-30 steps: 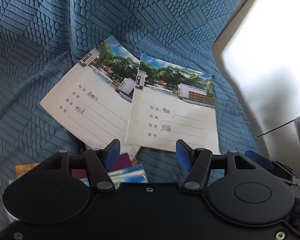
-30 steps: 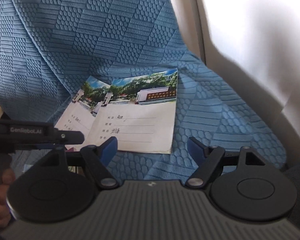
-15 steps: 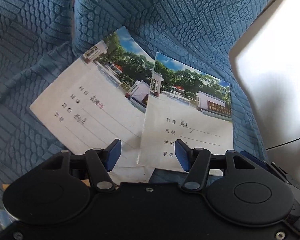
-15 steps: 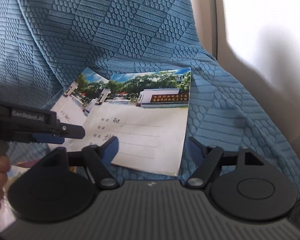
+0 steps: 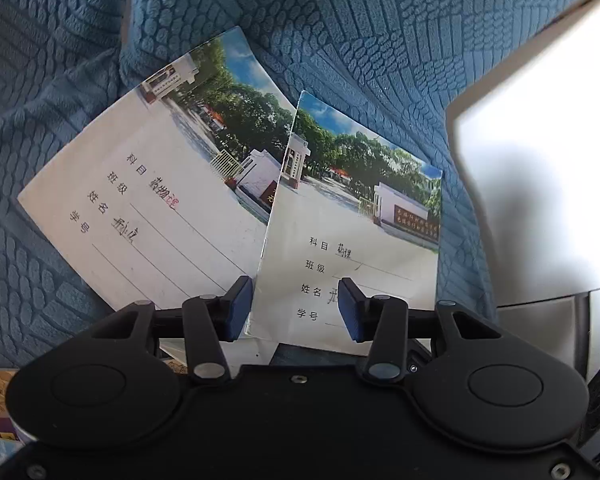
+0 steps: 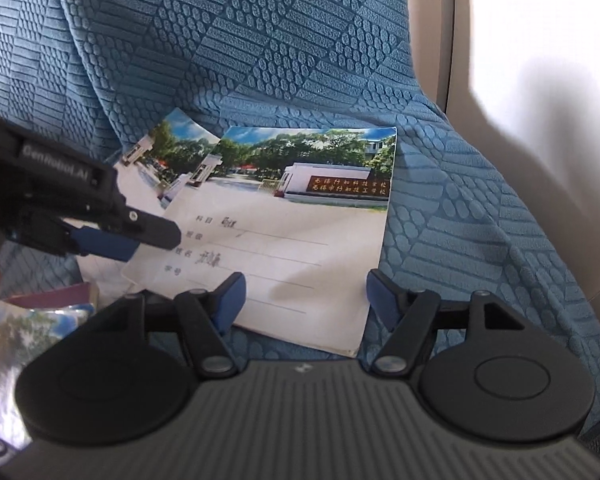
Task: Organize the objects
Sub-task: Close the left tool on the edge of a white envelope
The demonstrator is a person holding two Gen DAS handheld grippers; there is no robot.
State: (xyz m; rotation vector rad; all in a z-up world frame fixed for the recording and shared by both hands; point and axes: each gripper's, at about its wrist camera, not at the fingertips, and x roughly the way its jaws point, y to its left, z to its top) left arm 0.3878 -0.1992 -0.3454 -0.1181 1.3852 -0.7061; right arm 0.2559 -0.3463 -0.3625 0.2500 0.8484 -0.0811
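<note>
Lying on a blue textured cover (image 5: 380, 40), two exercise books with a school-gate photo on their covers overlap, the right exercise book (image 5: 360, 248) resting partly on top of the left exercise book (image 5: 148, 208). Both sit where the cover's flat seat part meets its rising back, toward the seat's right edge, near a white panel (image 5: 540, 160).

Compared with a second ago, both books fill far more of each view: the two tongs have come down and in toward them. The left tongs (image 5: 296, 308) now hang over the near left corner of the right exercise book, whose left edge shows between the blue pads (image 5: 238, 306); the jaws are closing and stand narrower than before, but the pads do not press the paper. From the right wrist view the left tongs (image 6: 112, 240) reach in from the left over that same corner.

The right tongs (image 6: 304, 300) hover over the near edge of the right exercise book (image 6: 292, 240), jaws apart and closing slightly, gripping nothing. More books (image 6: 32, 312) lie at the seat's near left corner.
</note>
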